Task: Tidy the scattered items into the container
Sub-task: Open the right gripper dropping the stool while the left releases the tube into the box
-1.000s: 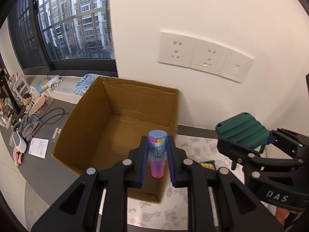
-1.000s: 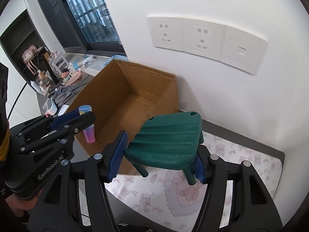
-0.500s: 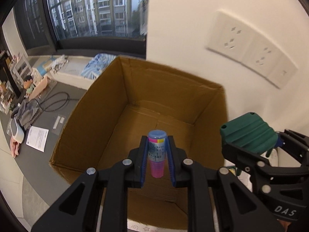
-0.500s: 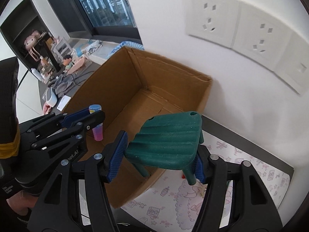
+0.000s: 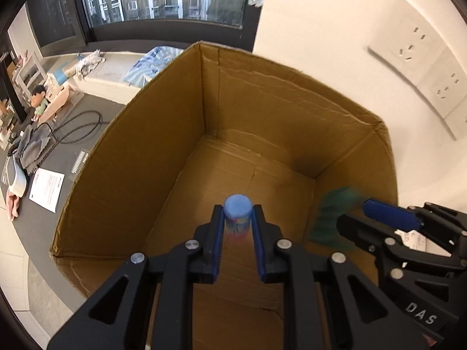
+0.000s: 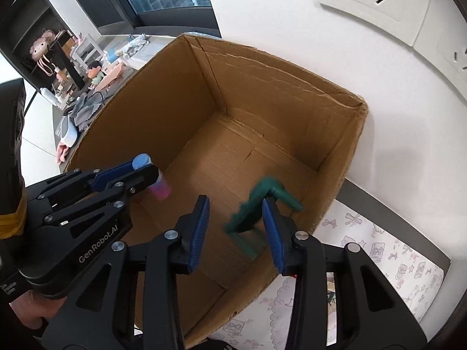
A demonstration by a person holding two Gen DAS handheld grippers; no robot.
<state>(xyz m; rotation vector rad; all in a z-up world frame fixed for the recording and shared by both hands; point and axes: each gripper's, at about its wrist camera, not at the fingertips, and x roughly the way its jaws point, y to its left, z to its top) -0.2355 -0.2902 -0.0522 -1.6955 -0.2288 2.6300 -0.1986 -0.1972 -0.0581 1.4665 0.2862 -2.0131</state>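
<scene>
An open cardboard box (image 5: 140, 151) (image 6: 157, 110) fills both views, with me above its near rim. My left gripper (image 5: 238, 208) (image 6: 149, 172) is shut on a small bottle (image 5: 238, 218) (image 6: 161, 189) with a blue cap and pink base. The bottle hangs over the box floor and its lower part is blurred. My right gripper (image 6: 235, 201) (image 5: 354, 213) stands open over the box. A green toy chair (image 6: 248, 218) (image 5: 329, 218) is tipped and motion-blurred just beyond the right fingers, inside the box by its right wall.
A patterned mat (image 6: 379, 250) lies right of the box, below a white wall with sockets (image 6: 367, 8). Left of the box, a dark tabletop holds a paper sheet (image 5: 46, 188), a cable and a grey cloth. A hand (image 6: 29, 309) grips the left tool.
Both grippers moved forward and tilted down over the box. The right gripper let go of the green chair, which is dropping into the box. The bottle has tilted in the left gripper's hold.
</scene>
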